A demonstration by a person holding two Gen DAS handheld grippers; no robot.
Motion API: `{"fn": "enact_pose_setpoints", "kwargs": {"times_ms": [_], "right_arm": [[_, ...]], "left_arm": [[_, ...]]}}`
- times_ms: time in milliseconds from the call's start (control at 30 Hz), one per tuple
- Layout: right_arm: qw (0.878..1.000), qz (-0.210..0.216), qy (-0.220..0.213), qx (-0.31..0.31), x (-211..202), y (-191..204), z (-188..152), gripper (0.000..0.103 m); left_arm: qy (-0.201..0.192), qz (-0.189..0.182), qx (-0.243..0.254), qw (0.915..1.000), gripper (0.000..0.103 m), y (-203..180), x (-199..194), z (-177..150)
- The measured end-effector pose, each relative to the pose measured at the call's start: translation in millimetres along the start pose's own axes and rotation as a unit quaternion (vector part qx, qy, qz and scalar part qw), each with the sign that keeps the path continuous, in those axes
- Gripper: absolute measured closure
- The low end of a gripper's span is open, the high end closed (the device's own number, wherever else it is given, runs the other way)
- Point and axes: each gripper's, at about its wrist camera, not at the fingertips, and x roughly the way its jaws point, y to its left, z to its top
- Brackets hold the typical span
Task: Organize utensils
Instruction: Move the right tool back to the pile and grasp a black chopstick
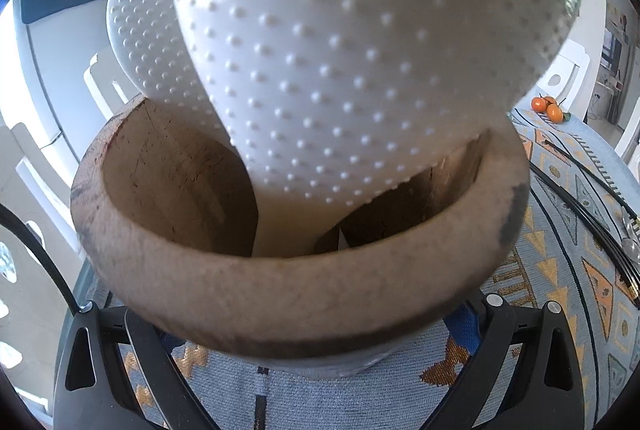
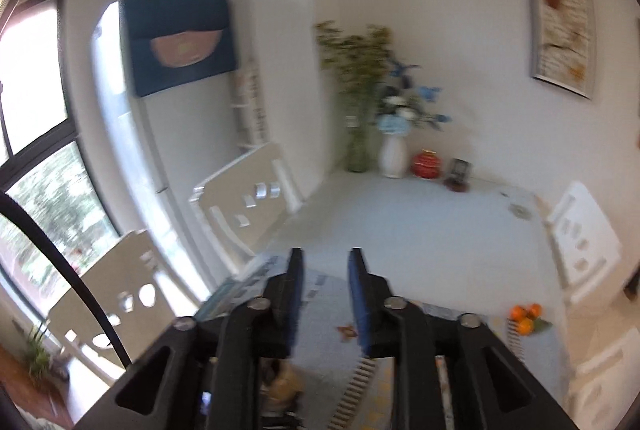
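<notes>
A patterned blue cloth (image 1: 400, 382) covers the desk. At 12 o'clock from the left hand-held gripper (image 1: 320, 362), whose grip I cannot tell, a wooden holder (image 1: 280, 290) contains 2 white dimpled paddles (image 1: 340, 50). The right hand-held gripper (image 2: 325, 262) is spread, nothing between its jaws.

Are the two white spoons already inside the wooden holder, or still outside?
Inside. Both white spoons stand in the wooden holder, handles down in it, dotted heads sticking up above its rim.
</notes>
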Motion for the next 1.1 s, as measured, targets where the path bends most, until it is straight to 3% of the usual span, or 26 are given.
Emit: {"fn": "enact_pose_setpoints", "kwargs": {"times_ms": [100, 233, 433, 533, 600, 633, 700, 867, 1000, 1100], "right_arm": [[0.999, -0.040, 0.018, 0.031, -8, -39, -13, 0.075], [0.992, -0.062, 0.062, 0.088, -9, -88, -31, 0.075], [0.971, -0.049, 0.141, 0.187, 5, -156, -80, 0.075], [0.957, -0.114, 0.190, 0.189, 21, -181, -115, 0.075], [0.937, -0.194, 0.244, 0.155, 37, -190, -141, 0.075], [0.928, -0.211, 0.271, 0.145, 42, -193, -155, 0.075], [0.915, -0.208, 0.309, 0.154, 47, -199, -183, 0.075], [0.898, -0.199, 0.351, 0.178, 46, -203, -226, 0.075], [0.902, -0.151, 0.354, 0.198, 51, -184, -236, 0.075], [0.909, -0.136, 0.355, 0.168, 63, -162, -237, 0.075]], "left_arm": [[0.000, 0.000, 0.000, 1.0000, 0.003, 0, 1, 1], [0.000, 0.001, 0.002, 1.0000, 0.003, 0, 1, 0], [0.000, 0.002, 0.003, 1.0000, 0.004, -5, 4, 0], [-0.001, 0.004, 0.005, 1.0000, 0.004, -11, 2, 0], [-0.001, 0.003, 0.005, 1.0000, 0.004, -13, 2, -1], [-0.001, 0.003, 0.005, 1.0000, 0.004, -13, 2, -1], [-0.001, 0.004, 0.005, 1.0000, 0.004, -13, 1, -1], [-0.001, 0.004, 0.006, 1.0000, 0.003, -15, 1, -1], [0.001, 0.005, 0.007, 1.0000, 0.003, -17, 1, 0], [0.001, 0.005, 0.007, 1.0000, 0.003, -19, 2, 0]]}}
